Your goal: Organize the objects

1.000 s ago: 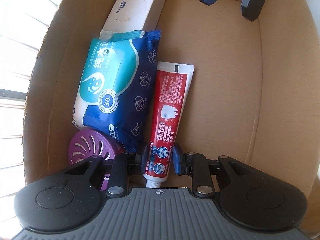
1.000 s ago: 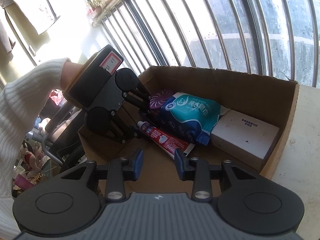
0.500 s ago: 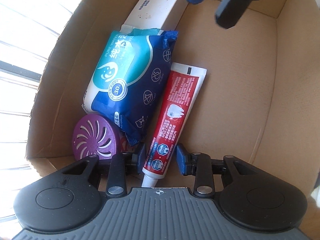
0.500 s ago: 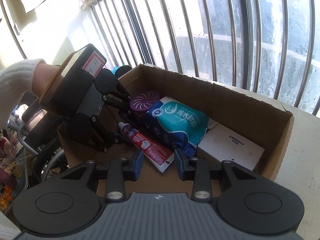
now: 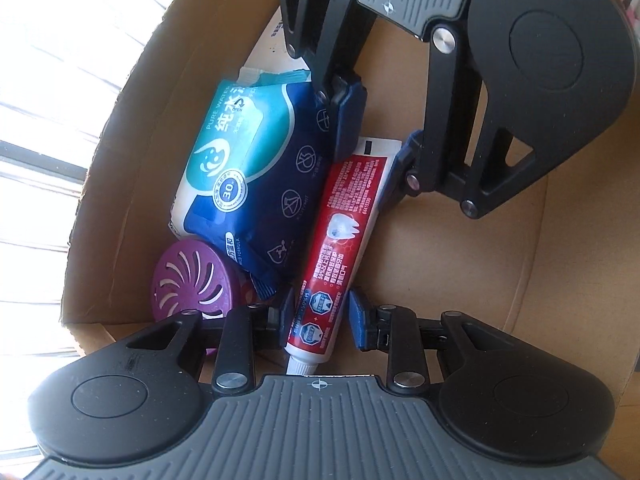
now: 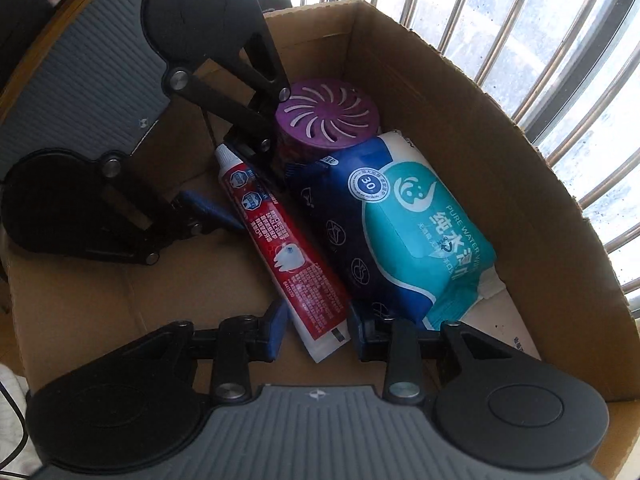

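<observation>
Right tool (image 6: 314, 330) has dropped to the toothpaste (image 5: 340, 240) crimp, parted; left tool (image 5: 320, 314) closing around its neck.

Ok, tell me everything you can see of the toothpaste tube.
The toothpaste tube is red soft plastic with a tooth picture, white cap and flat white crimped end. It lies flat on the cardboard box floor against the wipes pack. The left tongs are closing around its cap end; the right tongs straddle its crimp.

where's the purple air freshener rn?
In the cardboard box, in a corner: the purple air freshener sits partly under the wipes pack, beside the toothpaste tube's cap end.
</observation>
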A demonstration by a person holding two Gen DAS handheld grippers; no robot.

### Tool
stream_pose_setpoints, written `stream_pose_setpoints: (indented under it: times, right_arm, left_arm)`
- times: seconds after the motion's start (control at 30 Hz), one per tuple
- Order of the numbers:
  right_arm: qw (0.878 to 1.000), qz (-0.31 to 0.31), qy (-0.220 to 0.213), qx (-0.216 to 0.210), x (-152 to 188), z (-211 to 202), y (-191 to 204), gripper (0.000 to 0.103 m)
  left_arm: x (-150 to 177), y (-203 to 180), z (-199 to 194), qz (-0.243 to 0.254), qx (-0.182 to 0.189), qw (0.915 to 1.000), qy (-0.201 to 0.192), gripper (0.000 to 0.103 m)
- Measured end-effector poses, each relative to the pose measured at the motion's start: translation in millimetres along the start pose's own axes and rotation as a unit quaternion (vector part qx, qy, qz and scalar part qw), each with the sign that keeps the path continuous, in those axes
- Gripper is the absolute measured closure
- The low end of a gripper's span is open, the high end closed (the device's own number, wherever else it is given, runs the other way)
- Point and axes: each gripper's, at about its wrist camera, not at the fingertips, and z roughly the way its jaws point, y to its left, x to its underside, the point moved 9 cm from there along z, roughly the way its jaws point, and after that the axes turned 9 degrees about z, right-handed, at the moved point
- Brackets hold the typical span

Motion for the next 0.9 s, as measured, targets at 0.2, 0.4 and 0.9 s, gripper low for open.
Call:
stream_pose_setpoints:
  times: [0.2, 0.4, 0.9]
  right_arm:
    - [1.0, -0.004, -0.013, 0.007, 7, 2, -1, 0.068]
    - [0.999, 0.023, -0.024, -0.005, 13, -16, -6, 0.067]
    - [0.963, 0.155, -0.218, 0.011, 41, -157, -36, 0.06]
  left_arm:
    - [9, 3, -5, 0.004, -0.026, 0.9997, -0.001, 0.072]
    - [20, 12, -28, -0.024, -0.062, 0.9976, -0.018, 0.067]
    - [38, 25, -183, -0.393, -0.272, 0.8443, -0.243, 0.0]
